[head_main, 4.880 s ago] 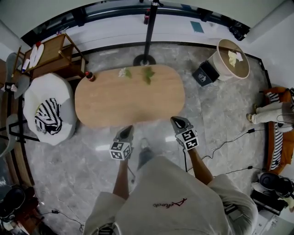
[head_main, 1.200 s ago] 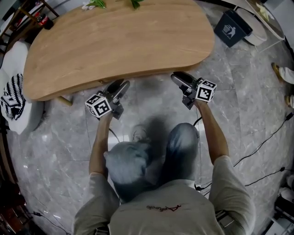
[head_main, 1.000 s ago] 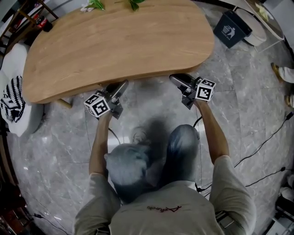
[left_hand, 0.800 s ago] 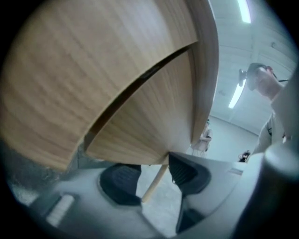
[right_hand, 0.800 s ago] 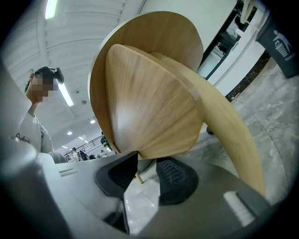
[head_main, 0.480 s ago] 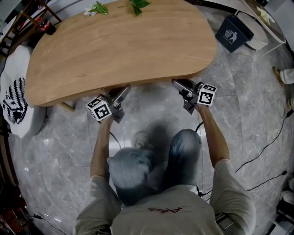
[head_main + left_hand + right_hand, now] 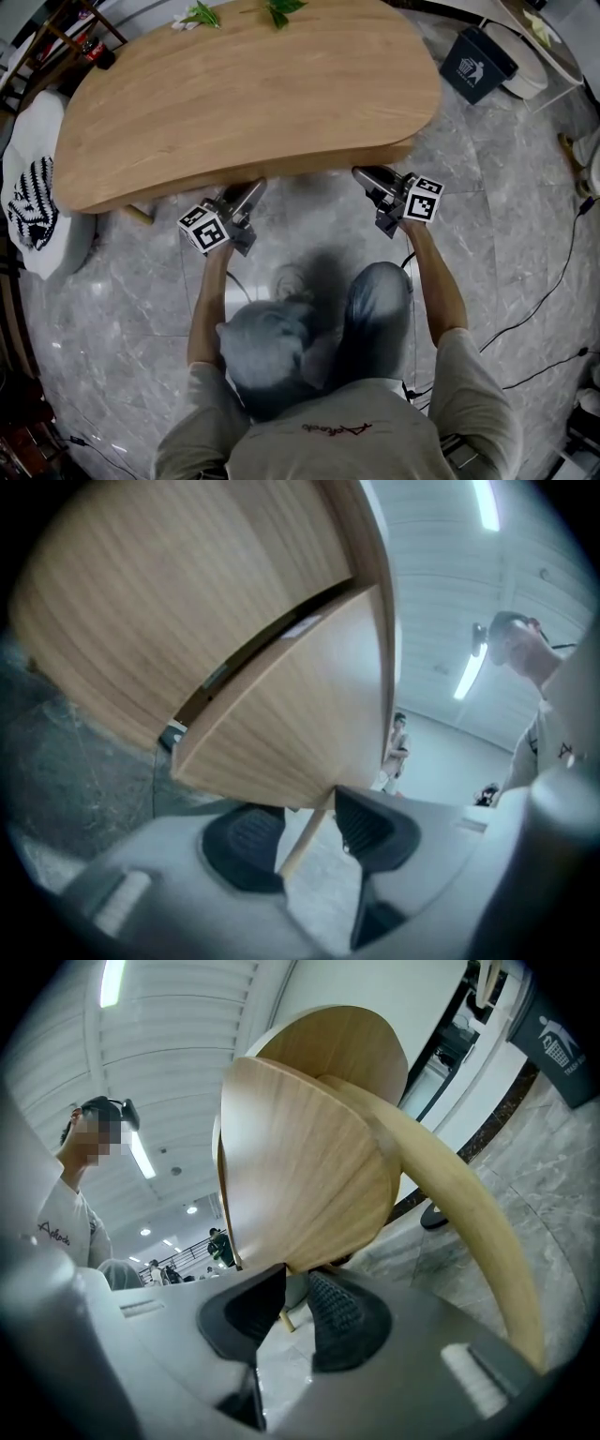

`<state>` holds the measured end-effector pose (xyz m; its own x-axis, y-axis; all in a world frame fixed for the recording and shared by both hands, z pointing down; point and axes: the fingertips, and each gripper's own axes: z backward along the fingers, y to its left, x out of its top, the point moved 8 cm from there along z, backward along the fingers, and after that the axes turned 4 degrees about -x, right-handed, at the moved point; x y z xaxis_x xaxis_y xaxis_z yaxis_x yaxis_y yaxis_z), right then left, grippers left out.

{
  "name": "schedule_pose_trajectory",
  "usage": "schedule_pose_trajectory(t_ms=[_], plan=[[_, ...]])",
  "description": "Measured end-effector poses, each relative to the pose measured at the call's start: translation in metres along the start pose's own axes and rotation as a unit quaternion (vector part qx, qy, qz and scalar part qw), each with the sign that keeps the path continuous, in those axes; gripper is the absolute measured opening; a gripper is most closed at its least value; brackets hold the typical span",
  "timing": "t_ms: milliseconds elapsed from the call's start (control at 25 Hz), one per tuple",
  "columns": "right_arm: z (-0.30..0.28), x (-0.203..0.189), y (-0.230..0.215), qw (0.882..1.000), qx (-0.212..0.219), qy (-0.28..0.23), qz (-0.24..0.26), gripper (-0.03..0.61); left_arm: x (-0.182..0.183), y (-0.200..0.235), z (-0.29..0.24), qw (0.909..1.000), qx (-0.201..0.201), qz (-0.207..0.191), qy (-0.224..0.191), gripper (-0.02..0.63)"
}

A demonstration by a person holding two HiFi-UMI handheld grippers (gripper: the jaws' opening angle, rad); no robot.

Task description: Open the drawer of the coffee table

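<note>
Drawer (image 7: 300, 696): wooden front panel under the near edge of the desk (image 7: 244, 94), between the 2 tongs. In the left gripper view a dark slot runs between the panel's top edge and the desk top.

Left tongs (image 7: 305, 832): released, pads well apart. The panel's lower edge comes down to their tips. I cannot tell whether either pad touches it.

Right tongs (image 7: 289, 1309): also released, with a narrower gap. Floor shows between the pads, and the panel's lower edge sits at their tips.

From the head view I see both tongs tucked under the desk's near rim, left one toward the near-left, right one toward the near-right.

Desk top: 2 sprigs of green leaves (image 7: 281, 9) at the far edge.

Surroundings: grey marble floor (image 7: 506, 234), a dark bin (image 7: 478, 64) at far right, a striped cloth (image 7: 26, 192) on a white seat at left.
</note>
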<state>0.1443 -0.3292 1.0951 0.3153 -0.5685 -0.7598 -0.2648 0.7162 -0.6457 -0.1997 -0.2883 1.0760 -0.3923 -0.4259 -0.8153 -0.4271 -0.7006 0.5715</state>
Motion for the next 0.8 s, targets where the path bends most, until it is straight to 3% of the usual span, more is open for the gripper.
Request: schedule_pose_trajectory(t_ms=[800], plan=[[0.057,-0.052,0.064,0.998,0.029,0.042,0.034,0.051,-0.051,-0.082,0.046,0.9999,0.000,-0.003,0.014,0.153]])
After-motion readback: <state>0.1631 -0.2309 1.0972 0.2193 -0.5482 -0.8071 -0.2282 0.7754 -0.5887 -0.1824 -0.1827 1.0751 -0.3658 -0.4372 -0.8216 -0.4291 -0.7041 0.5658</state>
